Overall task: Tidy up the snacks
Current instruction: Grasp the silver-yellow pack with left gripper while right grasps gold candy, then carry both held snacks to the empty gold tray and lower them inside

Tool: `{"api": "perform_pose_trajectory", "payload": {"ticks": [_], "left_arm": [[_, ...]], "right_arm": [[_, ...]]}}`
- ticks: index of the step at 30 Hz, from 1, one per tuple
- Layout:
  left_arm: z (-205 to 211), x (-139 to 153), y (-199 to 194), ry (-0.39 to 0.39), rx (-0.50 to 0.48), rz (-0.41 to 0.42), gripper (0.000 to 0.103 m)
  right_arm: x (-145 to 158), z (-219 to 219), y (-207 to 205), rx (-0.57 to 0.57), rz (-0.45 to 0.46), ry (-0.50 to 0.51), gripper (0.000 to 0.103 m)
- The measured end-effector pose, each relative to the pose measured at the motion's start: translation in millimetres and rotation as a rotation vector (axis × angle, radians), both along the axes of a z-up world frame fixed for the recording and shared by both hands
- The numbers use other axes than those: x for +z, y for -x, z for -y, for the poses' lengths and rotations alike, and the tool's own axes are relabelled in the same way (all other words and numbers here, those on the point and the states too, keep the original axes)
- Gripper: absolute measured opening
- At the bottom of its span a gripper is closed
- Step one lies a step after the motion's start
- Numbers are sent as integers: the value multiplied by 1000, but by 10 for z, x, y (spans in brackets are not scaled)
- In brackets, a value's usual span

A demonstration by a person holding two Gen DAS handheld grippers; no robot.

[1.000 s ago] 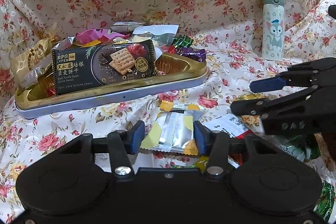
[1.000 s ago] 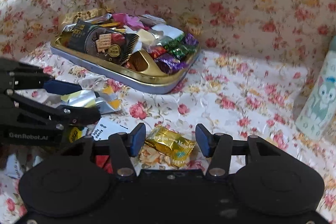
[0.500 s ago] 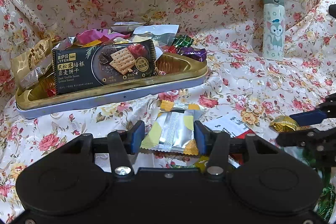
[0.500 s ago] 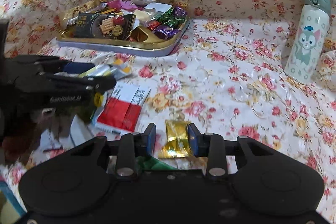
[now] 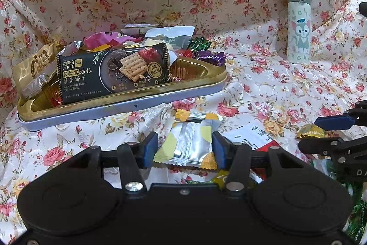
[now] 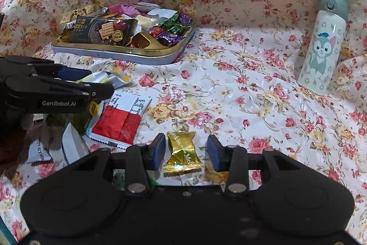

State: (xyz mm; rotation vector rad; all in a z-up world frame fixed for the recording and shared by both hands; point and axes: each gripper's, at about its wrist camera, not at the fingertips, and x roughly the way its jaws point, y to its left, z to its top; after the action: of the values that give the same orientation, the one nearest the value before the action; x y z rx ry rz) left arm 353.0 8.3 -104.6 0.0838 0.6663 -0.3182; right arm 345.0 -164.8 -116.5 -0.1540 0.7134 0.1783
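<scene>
Now the crinkly gold foil-wrapped candy point(image 6: 183, 157) lies on the floral cloth between the right hand-held gripper point(image 6: 186, 153), whose jaws have just been opening and stand clear of it. Better to centre, close across its middle, then carry it to the gold-lined snack tin point(image 6: 146, 55); the left hand-held gripper point(image 5: 185, 149) brackets a silver-yellow sachet point(image 5: 190, 144), touching one edge only.
</scene>
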Motion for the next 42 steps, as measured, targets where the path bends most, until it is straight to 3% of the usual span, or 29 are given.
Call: {"api": "perform_pose_trajectory", "payload": {"ticks": [5, 11, 26, 34, 42], "left_arm": [[7, 1, -1, -6, -1, 1, 57], [6, -2, -6, -9, -5, 0, 57], [29, 144, -98, -1, 13, -87, 54], [48, 482, 49, -48, 88, -64, 54], [72, 921, 534, -95, 141, -43, 54]], "right_arm": [[-16, 52, 39, -11, 12, -30, 47], [-15, 45, 176, 11, 41, -24, 23], [187, 546, 256, -147, 13, -171, 22], [403, 571, 485, -145, 52, -194, 22], [682, 518, 893, -116, 84, -225, 22]]}}
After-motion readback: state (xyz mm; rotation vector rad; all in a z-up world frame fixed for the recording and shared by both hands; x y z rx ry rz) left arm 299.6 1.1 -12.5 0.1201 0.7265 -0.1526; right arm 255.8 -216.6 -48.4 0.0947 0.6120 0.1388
